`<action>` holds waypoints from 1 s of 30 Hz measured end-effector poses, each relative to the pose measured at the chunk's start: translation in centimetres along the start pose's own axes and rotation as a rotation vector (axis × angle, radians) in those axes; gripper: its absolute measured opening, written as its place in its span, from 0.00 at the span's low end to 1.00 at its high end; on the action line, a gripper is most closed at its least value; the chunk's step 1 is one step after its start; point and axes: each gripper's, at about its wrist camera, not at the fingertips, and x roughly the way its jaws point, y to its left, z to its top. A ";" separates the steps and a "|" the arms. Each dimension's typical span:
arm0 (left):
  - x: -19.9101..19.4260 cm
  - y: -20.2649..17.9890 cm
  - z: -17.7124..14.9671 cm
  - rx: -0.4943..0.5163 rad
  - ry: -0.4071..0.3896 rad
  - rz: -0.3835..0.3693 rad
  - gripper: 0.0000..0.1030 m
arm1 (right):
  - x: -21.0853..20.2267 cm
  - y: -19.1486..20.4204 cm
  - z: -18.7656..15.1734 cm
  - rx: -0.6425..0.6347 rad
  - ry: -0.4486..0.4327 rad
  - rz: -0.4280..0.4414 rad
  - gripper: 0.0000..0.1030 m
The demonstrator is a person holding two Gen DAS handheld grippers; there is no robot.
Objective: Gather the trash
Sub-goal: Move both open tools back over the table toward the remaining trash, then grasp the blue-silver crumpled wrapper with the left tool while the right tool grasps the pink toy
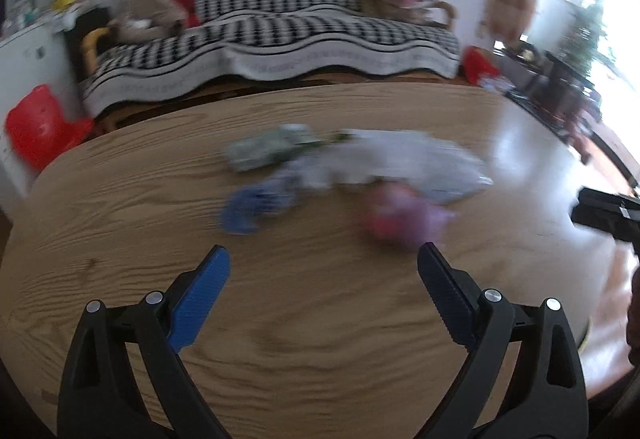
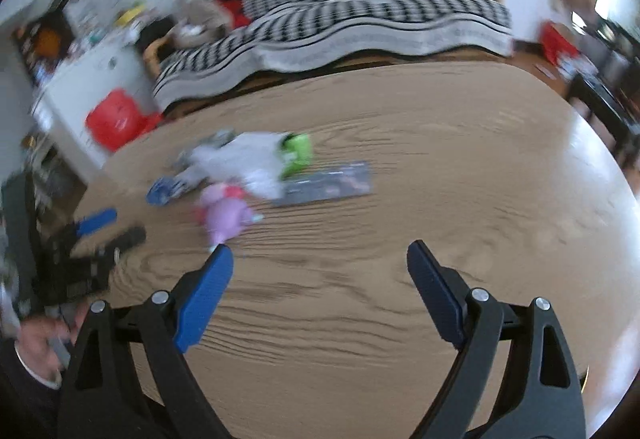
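Both grippers up close in their own cams: left gripper (image 1: 323, 259) and right gripper (image 2: 316, 259), jaws spread wide on each, nothing between them, just bare wooden table (image 1: 320, 339) underneath. Left one also visible from the right cam, low at the left edge, prongs apart too.

Progress, judging by the layout: basically zero. All trash sitting in one loose cluster mid-table, farther out than both grippers, nothing gripped, no bin or collecting bag that can be made out for sure. So everything left to do, prob starting w/ whichever piece is nearest.

Cluster rundown (blurry, so rough IDs only):
- pink/purple wrapper (image 2: 226, 213), nearest piece, just beyond the right gripper's left fingertip; crumpled lump, no clear long axis, maybe stretched slightly near-to-far
- blue crumpled bit (image 2: 162, 191), left of the pink one
- white plastic bag (image 2: 244, 159), middle of the pile, overlapping neighbours; long axis roughly left-right in the left cam
- green packet (image 2: 298, 153), at the bag's far right corner, partly tucked under it
- flat grey pouch (image 2: 326, 185), lying flat, long axis left-right w/ the right end tipped a bit farther away; right end sticks out clear of the pile
- pale green/grey wrapper (image 1: 266, 153), far left of the pile, too smeared to ID

Checkered sofa (image 1: 280, 31) and red bag (image 1: 40, 127) behind the table.
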 end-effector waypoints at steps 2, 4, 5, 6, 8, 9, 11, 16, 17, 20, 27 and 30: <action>0.9 1.7 0.2 -0.004 0.019 0.011 0.89 | 1.9 2.6 0.0 -0.064 0.017 0.019 0.83; 2.4 2.8 0.3 0.028 0.060 0.000 0.89 | 3.3 4.2 0.0 -0.100 0.032 0.030 0.83; 2.8 3.1 0.5 0.042 0.066 0.006 0.89 | 4.1 5.0 0.1 -0.118 0.039 0.033 0.83; 3.5 3.4 0.6 0.058 0.075 0.011 0.89 | 4.7 5.6 0.1 -0.132 0.043 0.034 0.83; 4.6 3.7 0.8 0.086 0.097 0.004 0.89 | 6.4 7.2 0.4 -0.172 0.053 0.028 0.83; 5.0 3.7 0.9 0.096 0.103 0.002 0.89 | 6.9 7.5 0.4 -0.186 0.057 0.025 0.83; 6.0 3.2 1.3 0.130 0.119 0.000 0.89 | 8.5 8.5 0.7 -0.215 0.068 0.009 0.83; 7.6 2.1 2.0 0.176 0.130 0.003 0.89 | 11.7 9.8 1.2 -0.257 0.082 -0.019 0.83; 8.0 2.1 2.1 0.175 0.131 0.012 0.89 | 12.1 9.8 1.3 -0.258 0.083 -0.020 0.83; 9.0 2.4 2.4 0.140 0.143 0.012 0.85 | 13.4 10.1 1.7 -0.261 0.091 -0.023 0.83; 9.5 2.5 2.5 0.114 0.147 -0.011 0.37 | 15.3 11.9 1.4 -0.303 0.135 -0.006 0.56; 9.1 2.2 2.3 0.121 0.165 -0.003 0.32 | 14.9 12.8 0.9 -0.329 0.129 -0.016 0.44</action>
